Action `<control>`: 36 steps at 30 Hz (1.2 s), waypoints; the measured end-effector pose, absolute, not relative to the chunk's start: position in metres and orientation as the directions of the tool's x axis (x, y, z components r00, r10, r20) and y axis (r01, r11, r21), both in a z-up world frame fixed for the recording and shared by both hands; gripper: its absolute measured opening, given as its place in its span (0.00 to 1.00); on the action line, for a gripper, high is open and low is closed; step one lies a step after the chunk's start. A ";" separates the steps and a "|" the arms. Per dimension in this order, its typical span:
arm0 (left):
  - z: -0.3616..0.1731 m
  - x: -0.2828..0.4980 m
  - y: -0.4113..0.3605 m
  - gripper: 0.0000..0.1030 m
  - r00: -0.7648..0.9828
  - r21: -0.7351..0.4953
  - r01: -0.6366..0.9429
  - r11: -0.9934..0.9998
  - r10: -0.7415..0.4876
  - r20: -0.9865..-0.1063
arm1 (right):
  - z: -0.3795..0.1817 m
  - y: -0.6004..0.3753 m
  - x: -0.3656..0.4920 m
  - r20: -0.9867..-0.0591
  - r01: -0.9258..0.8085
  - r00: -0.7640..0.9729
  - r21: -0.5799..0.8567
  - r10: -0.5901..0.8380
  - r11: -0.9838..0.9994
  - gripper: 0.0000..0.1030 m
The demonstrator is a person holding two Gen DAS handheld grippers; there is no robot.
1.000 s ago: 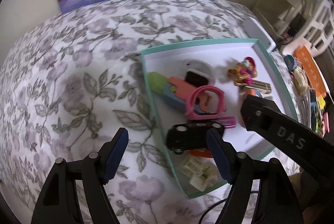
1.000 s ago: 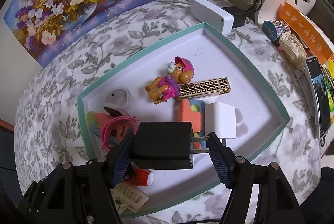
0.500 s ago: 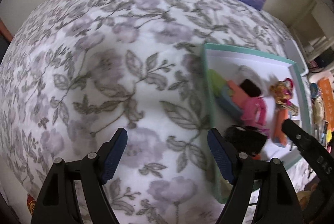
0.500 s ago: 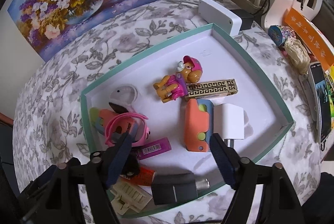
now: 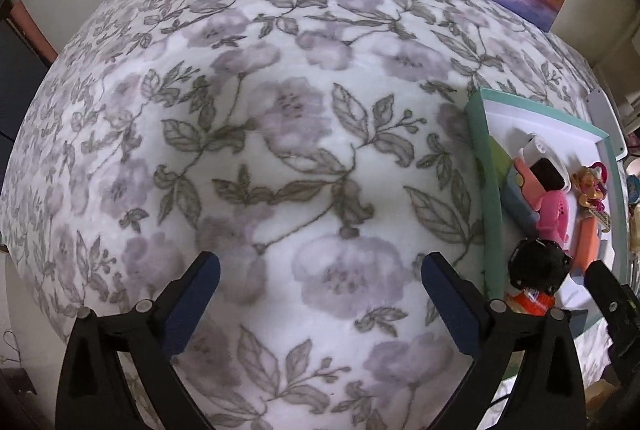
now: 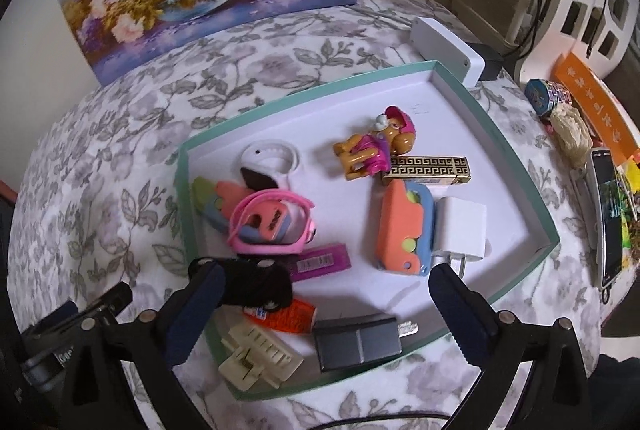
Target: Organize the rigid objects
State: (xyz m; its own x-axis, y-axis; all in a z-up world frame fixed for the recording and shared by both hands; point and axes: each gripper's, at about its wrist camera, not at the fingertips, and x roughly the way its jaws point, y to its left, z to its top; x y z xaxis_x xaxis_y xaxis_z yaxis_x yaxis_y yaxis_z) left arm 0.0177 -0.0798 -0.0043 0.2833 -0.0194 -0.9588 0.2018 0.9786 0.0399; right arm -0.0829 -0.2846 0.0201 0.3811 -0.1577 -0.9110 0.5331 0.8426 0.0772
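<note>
Grey-lilac floral print cloth w/ teal-rimmed white cardboard tray. Inside: pink plastic watch band at 9 o'clock, gold-black key-pattern bar at 1, dark grey charger block at 6.

The left gripper is hovering over bare floral bedspread, its jaws having just been opening with nothing between them; the teal tray of toys is lying at its right.

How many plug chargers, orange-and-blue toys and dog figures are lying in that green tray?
Plug chargers: 2 (white charger, black charger)
Orange-and-blue toys: 2 (left toy, right toy)
Dog figures: 1 (dog figure)
Total: 5
</note>
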 end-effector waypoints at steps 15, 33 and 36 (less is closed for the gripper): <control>0.041 -0.011 -0.054 0.98 0.400 0.079 0.252 0.964 -0.030 -0.916 | 0.032 -0.246 -0.105 -0.901 0.470 0.398 0.038 -0.173 0.882 1.00; 0.061 -0.028 -0.042 0.98 0.449 0.096 0.262 0.960 -0.033 -0.893 | 0.047 -0.231 -0.125 -0.880 0.455 0.442 0.053 -0.173 0.889 1.00; 0.060 -0.028 -0.043 0.98 0.444 0.116 0.262 0.958 -0.013 -0.896 | 0.048 -0.231 -0.125 -0.879 0.454 0.444 0.055 -0.172 0.889 1.00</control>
